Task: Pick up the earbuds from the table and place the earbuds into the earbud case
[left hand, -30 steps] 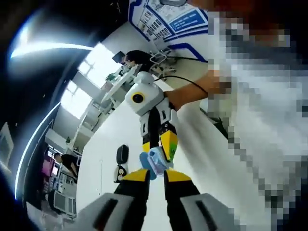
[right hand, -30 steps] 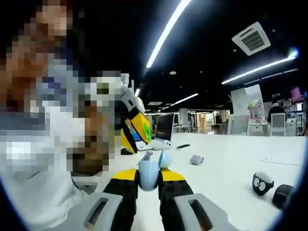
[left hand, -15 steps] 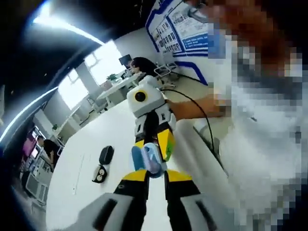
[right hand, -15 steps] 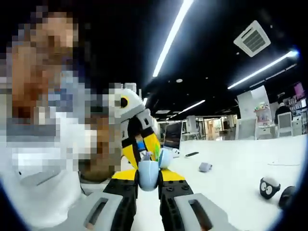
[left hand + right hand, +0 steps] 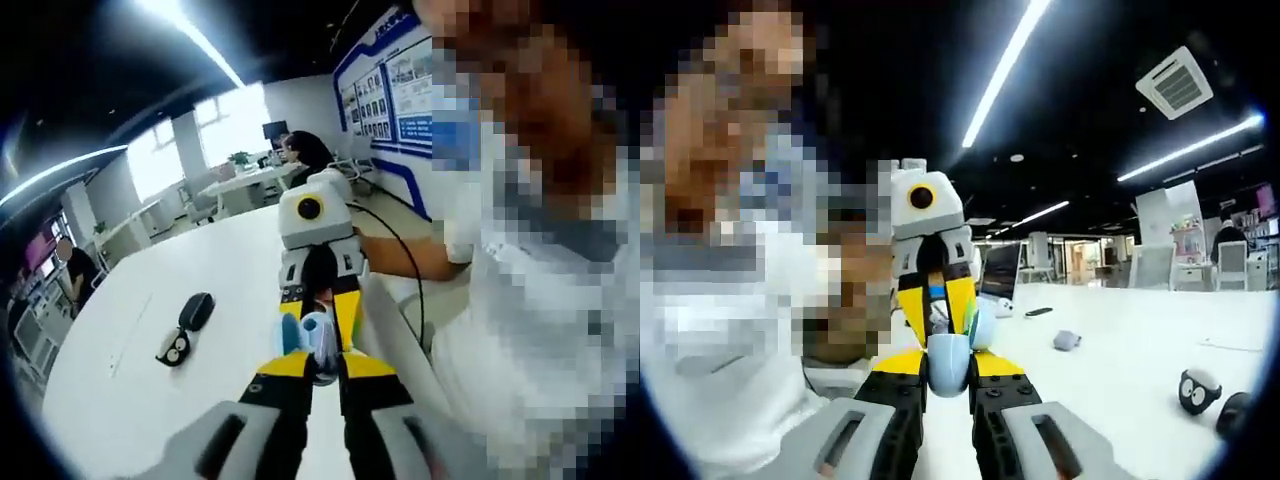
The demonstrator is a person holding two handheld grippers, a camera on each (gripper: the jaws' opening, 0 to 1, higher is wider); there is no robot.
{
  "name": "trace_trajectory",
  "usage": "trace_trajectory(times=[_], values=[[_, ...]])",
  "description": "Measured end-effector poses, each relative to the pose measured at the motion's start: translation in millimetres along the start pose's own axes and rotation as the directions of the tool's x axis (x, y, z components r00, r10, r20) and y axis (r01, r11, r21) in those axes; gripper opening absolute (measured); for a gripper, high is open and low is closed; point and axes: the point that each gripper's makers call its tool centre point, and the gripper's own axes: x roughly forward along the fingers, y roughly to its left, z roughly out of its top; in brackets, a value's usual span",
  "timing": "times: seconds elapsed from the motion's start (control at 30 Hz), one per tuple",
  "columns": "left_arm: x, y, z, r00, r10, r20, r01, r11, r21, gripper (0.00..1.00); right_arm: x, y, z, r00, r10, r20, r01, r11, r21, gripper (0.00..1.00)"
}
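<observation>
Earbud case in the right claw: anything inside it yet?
The light blue earbud case is gripped by the right claw, lid open. The left claw reaches over it holding something pale blue. The cavity is hidden, so whether an earbud is seated cannot be told.

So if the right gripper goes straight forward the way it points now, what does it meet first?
Most likely the left gripper, which faces it head-on just past the light blue earbud case held in the right gripper. The gap looks small, though depth is unclear.

Bright windows (image 5: pixel 235 115), ceiling strip light (image 5: pixel 1002 75), white table (image 5: pixel 120 370).
</observation>
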Motion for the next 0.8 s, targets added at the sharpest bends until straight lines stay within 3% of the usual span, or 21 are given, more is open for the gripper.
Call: trace_trajectory(times=[0.3,0.4,0.5,0.57,0.63,0.67,0.73,0.8], values=[[-2,-0.2,-2.3,0.999,-0.038,0.027,0.041,0.99,-0.133,0.12,2,3,-2.5,1.0,-0.004,-0.029,0.003,0.999,-0.037,0.15],[-1,0.9,-5.6,0.999,-0.035,0.008,0.035,0.985,-0.17,0.12,3,0,-6.5,0.998,-0.034,-0.057,0.03,0.997,-0.073,0.15],[0,2.9,-7.2,0.999,-0.032,-0.021,0.026,0.971,-0.237,0.12,4,-7,-14.6,0.984,-0.11,-0.138,0.083,0.979,-0.185,0.15],[-2,4.9,-15.2,0.996,-0.026,-0.084,0.002,0.962,-0.273,0.12,6,-5,-12.1,0.983,-0.125,-0.135,0.094,0.972,-0.213,0.15],[1,1.8,-21.7,0.989,-0.04,-0.144,-0.004,0.957,-0.291,0.12,5,-9,-14.9,0.969,-0.173,-0.176,0.117,0.95,-0.289,0.15],[0,0.4,-24.9,0.985,-0.044,-0.169,-0.012,0.949,-0.316,0.12,5,-15,-15.8,0.956,-0.224,-0.187,0.148,0.924,-0.352,0.15],[1,-1.4,-27.1,0.976,-0.06,-0.209,-0.013,0.943,-0.332,0.12,7,-15,-19.7,0.942,-0.256,-0.216,0.149,0.897,-0.416,0.15],[0,-0.7,-32.8,0.96,-0.059,-0.274,-0.047,0.93,-0.365,0.12,8,-15,-21.0,0.929,-0.289,-0.232,0.153,0.869,-0.47,0.15]])
